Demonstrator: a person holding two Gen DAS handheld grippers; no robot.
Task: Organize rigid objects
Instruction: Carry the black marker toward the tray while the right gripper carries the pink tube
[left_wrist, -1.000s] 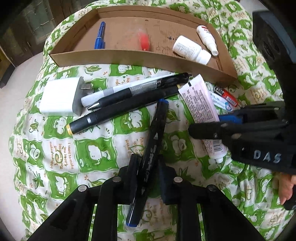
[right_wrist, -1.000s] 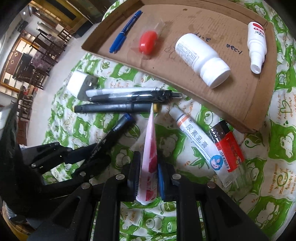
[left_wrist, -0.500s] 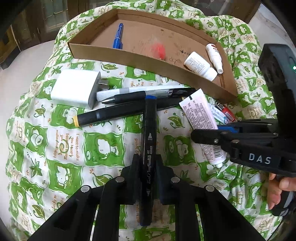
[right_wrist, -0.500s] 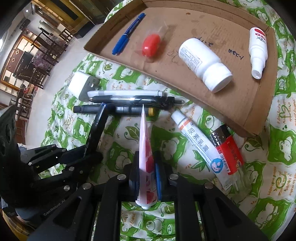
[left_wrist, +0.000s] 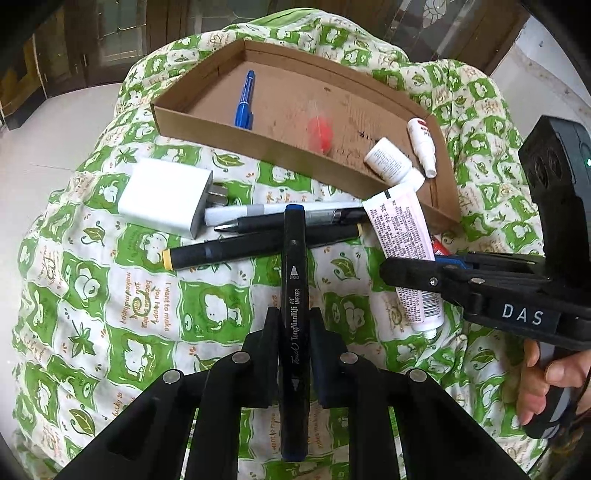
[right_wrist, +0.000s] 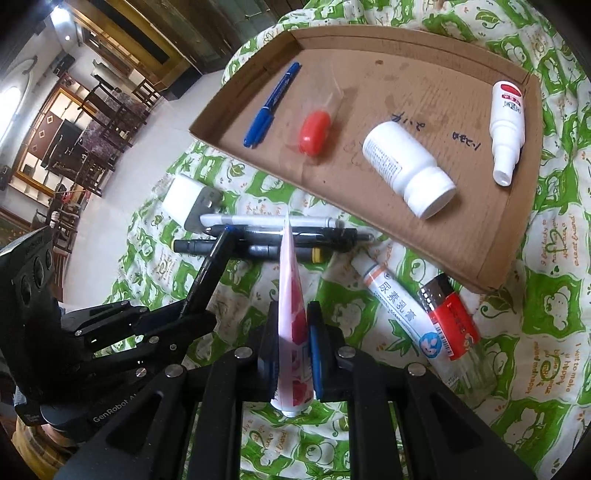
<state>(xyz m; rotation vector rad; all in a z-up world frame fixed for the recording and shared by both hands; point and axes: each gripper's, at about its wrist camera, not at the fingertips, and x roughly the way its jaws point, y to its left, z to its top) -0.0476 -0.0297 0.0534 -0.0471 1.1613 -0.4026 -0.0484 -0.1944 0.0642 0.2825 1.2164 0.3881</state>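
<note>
My left gripper (left_wrist: 293, 321) is shut on a black art marker (left_wrist: 294, 273) with blue ends, which lies along the fingers and hangs over the pens on the cloth. My right gripper (right_wrist: 293, 319) is shut on a pink-and-white tube (right_wrist: 291, 280), held cap toward the camera with its flat end over the pens. The same tube (left_wrist: 400, 229) shows in the left wrist view. Beyond both lies a shallow cardboard tray (left_wrist: 258, 146) holding a blue pen (left_wrist: 244, 103), a red capsule-shaped object (left_wrist: 320, 133), a white bottle (left_wrist: 391, 164) and a small spray bottle (left_wrist: 421, 146).
On the green-and-white cloth lie a white charger (left_wrist: 162, 197), a grey-white pen (left_wrist: 251, 212), a black pen (left_wrist: 258, 223) and a black marker with a yellow end (left_wrist: 229, 253). An ointment tube (right_wrist: 399, 306) and a red lighter (right_wrist: 454, 325) rest by the tray's near corner.
The left gripper lifted the black marker and swung it from a slant to straight along the fingers. The pink tube's flat end rose over the pens; the right gripper hardly moved.
</note>
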